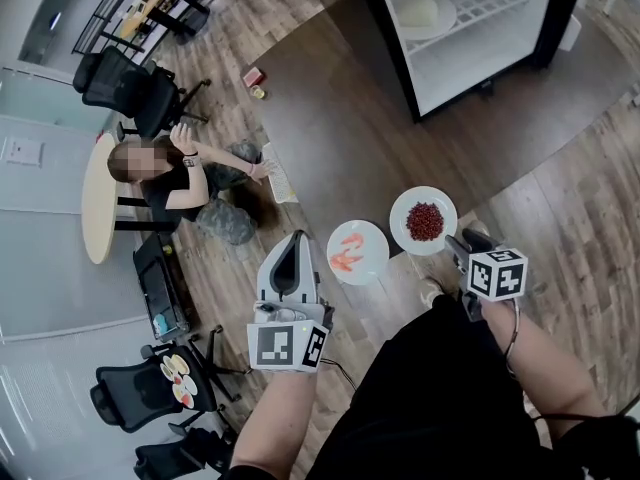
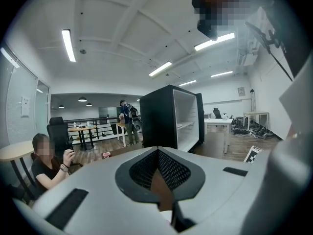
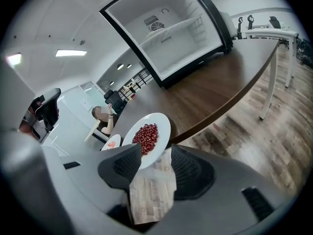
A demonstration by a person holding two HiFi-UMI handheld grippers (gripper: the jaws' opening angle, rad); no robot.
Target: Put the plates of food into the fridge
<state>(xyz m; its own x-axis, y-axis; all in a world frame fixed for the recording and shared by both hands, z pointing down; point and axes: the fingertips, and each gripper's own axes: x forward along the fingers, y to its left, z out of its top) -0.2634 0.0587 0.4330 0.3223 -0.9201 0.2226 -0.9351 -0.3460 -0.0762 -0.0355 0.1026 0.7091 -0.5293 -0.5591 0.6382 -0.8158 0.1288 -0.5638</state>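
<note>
Two white plates sit at the near edge of the brown table (image 1: pixel 330 118): one with orange food (image 1: pixel 357 252), one with red berries (image 1: pixel 423 221) (image 3: pixel 146 137). My right gripper (image 1: pixel 460 248) (image 3: pixel 155 153) is open just off the berry plate's near rim. The rim lies in front of its left pad and nothing is pressed between the jaws. My left gripper (image 1: pixel 297 240) (image 2: pixel 157 153) is shut left of the orange-food plate, holding nothing that I can see. The fridge (image 1: pixel 470 28) (image 3: pixel 171 33) (image 2: pixel 171 116) stands open on the table's far side, with a white plate (image 1: pixel 425 13) on its shelf.
A seated person (image 1: pixel 170 173) is at the table's left side, beside a round pale table (image 1: pixel 97 203) and office chairs (image 1: pixel 130 88). Small items (image 1: pixel 253 76) lie on the far left of the brown table. Another person (image 2: pixel 126 119) stands in the background. A white desk (image 3: pixel 274 33) is off to the right.
</note>
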